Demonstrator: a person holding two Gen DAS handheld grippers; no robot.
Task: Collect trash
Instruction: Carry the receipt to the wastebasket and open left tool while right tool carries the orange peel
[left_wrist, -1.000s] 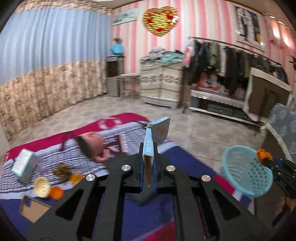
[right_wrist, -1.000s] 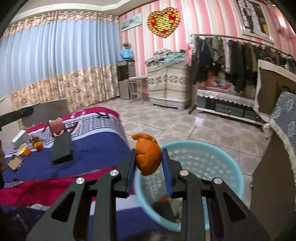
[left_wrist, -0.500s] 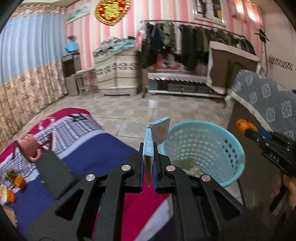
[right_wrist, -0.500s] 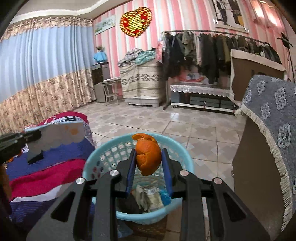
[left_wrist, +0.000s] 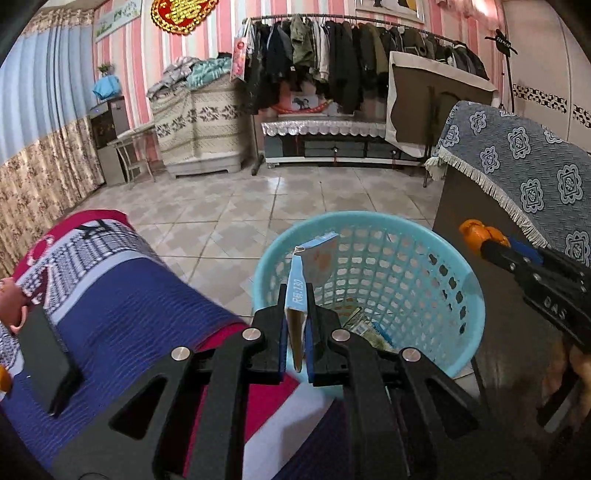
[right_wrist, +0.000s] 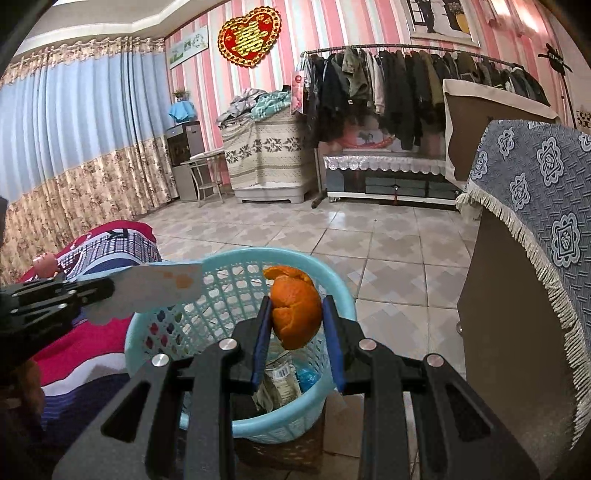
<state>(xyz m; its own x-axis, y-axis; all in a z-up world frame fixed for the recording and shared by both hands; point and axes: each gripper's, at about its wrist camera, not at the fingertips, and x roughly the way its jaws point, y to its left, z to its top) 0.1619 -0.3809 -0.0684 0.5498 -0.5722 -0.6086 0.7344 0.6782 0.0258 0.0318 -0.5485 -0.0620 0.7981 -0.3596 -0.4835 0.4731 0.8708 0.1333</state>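
Note:
A light blue plastic basket stands on the floor beside the bed, with wrappers lying in its bottom. My left gripper is shut on a flattened blue-edged paper box, held over the basket's near rim; from the right wrist view the same box reaches in from the left above the basket. My right gripper is shut on a piece of orange peel above the basket's far side. In the left wrist view the peel and the right gripper show at the right.
A bed with a blue, red and white blanket lies left of the basket, with a black flat object on it. A cabinet under a patterned blue cloth stands right of the basket. Tiled floor stretches to a clothes rack.
Both grippers have swung from the bed toward the basket and lowered. The left one now holds the box over the basket's rim; the right one holds the peel above the basket.

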